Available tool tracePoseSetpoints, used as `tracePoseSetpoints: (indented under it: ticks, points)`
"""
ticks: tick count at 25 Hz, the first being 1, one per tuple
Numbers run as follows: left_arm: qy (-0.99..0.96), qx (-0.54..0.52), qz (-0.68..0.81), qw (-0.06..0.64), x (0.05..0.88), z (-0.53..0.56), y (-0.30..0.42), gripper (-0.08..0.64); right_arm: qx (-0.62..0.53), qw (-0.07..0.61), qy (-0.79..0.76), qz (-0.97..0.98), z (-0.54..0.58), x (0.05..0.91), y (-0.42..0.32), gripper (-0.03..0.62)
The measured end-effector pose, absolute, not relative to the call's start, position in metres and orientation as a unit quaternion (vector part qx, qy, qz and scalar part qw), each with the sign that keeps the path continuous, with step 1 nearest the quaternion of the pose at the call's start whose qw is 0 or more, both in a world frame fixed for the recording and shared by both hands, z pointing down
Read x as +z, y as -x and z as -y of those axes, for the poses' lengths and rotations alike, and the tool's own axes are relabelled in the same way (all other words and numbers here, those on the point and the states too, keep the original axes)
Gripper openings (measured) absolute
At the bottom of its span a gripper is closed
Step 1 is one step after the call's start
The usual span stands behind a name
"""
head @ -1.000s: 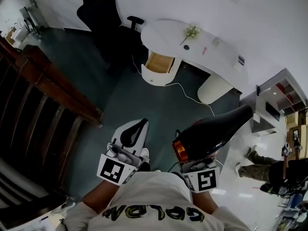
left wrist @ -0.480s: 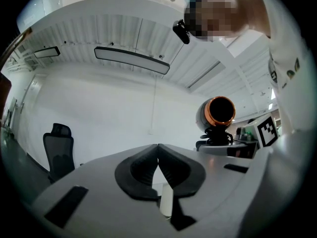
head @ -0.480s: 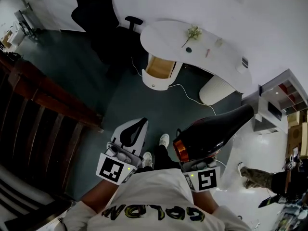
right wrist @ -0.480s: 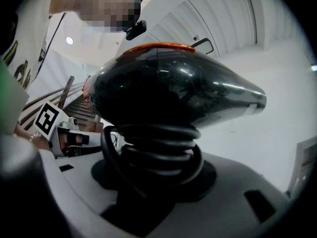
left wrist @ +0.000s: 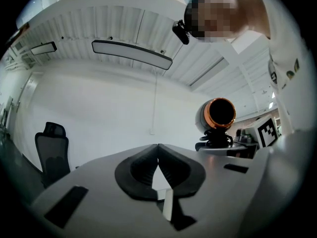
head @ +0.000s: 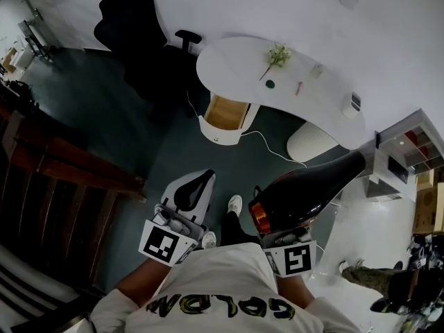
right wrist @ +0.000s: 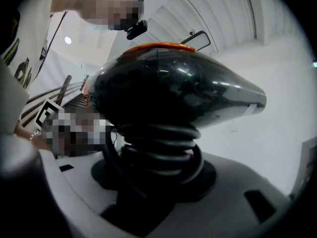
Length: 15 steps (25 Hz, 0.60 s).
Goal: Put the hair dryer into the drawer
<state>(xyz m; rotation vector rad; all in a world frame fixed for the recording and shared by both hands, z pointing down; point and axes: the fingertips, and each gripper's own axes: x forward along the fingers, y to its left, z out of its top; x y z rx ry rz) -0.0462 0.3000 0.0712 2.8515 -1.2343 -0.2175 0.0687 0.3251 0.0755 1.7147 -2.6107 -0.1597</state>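
My right gripper is shut on the handle of a glossy black hair dryer with an orange rear ring and its cord coiled round the handle. The dryer's body fills the right gripper view. My left gripper is shut and holds nothing; its pads meet. From the left gripper view the hair dryer shows end-on at the right. An open wooden drawer hangs under a curved white desk ahead, some way off across the floor.
A black office chair stands left of the desk. A white cable runs over the dark floor near a white bin. A dark wooden railing lies at left, white shelves at right. A person's legs show at bottom right.
The desk and open drawer have shifted slightly left and down in the head view as I walk toward them. Both grippers keep their pose and grip.
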Motion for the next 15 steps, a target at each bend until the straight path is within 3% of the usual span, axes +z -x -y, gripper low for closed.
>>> tracePoseSetpoints:
  ticks: [15]
  points:
    - [-0.907,-0.057,0.418,0.006,0.062,-0.153,-0.032,0.012,-0.057,0.000,-0.530,0.846,-0.175,0.071,-0.150,0.245]
